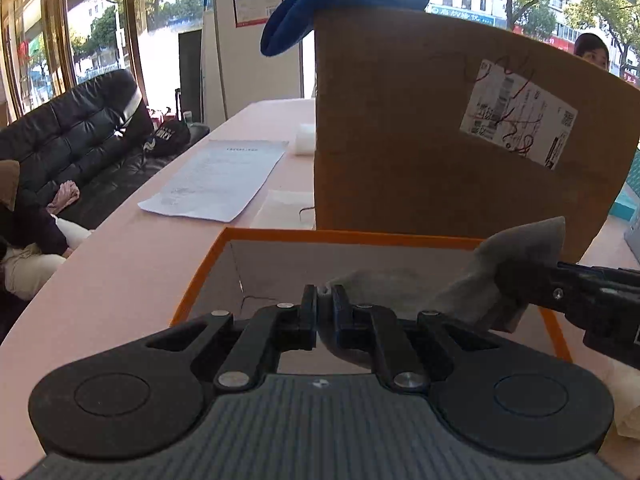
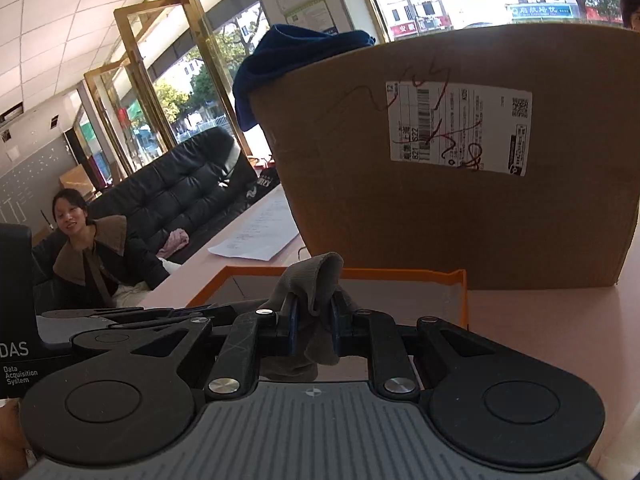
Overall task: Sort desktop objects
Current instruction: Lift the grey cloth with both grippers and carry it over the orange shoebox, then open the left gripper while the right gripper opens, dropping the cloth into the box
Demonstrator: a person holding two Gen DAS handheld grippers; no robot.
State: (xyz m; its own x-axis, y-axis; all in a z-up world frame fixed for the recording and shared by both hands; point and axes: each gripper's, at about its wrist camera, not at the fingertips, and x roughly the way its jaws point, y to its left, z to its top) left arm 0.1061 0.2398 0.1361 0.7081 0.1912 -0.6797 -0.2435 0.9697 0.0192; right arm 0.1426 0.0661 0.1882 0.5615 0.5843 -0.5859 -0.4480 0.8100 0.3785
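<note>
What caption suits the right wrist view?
Right gripper pinching grey cloth above orange-rimmed box, cardboard box behind.

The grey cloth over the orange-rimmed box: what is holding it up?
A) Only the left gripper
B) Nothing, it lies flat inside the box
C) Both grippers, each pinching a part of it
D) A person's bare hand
C: the grey cloth is clamped in the right gripper, while the left gripper is shut on its other end above the orange-rimmed box.
</note>
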